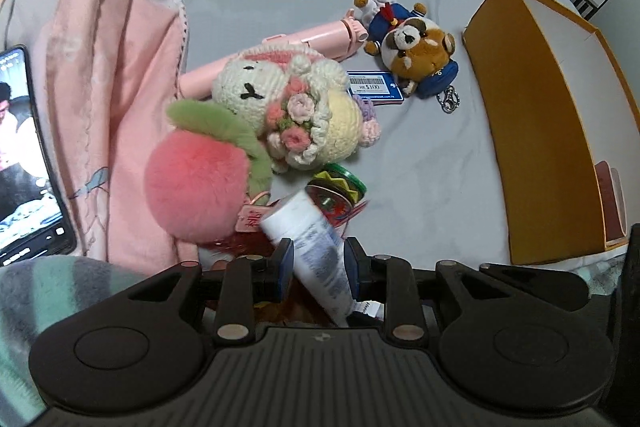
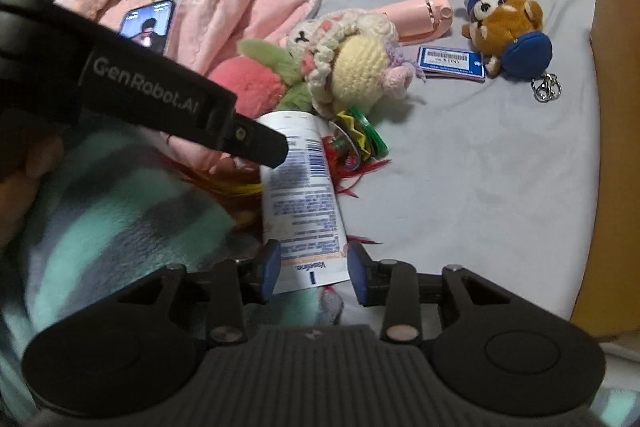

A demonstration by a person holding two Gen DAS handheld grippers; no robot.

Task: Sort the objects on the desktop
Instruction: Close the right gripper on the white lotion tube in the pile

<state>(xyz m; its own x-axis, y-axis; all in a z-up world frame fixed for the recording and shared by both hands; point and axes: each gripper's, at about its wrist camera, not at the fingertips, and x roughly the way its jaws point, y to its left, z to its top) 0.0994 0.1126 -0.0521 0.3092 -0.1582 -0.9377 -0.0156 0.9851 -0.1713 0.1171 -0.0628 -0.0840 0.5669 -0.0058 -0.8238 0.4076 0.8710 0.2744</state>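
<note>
A white Vaseline tube (image 1: 316,247) lies on the grey bed sheet, cap end toward the toys. My left gripper (image 1: 318,263) is shut on the tube's middle. My right gripper (image 2: 314,269) has its blue pads on either side of the tube's flat tail end (image 2: 304,219) and touching it. The left gripper's black body (image 2: 160,95) crosses the right wrist view. A crochet doll (image 1: 288,111), a pink plush peach (image 1: 196,187), a brown plush keychain (image 1: 416,47), a pink stick (image 1: 312,39), a blue price tag (image 1: 374,87) and a green-rimmed item (image 1: 340,191) lie beyond.
An open orange box (image 1: 536,131) stands at the right. A pink jacket (image 1: 120,47) and a lit phone (image 1: 24,163) lie at the left. A teal striped blanket (image 2: 120,211) covers the near left. Bare sheet (image 2: 480,167) spreads between toys and box.
</note>
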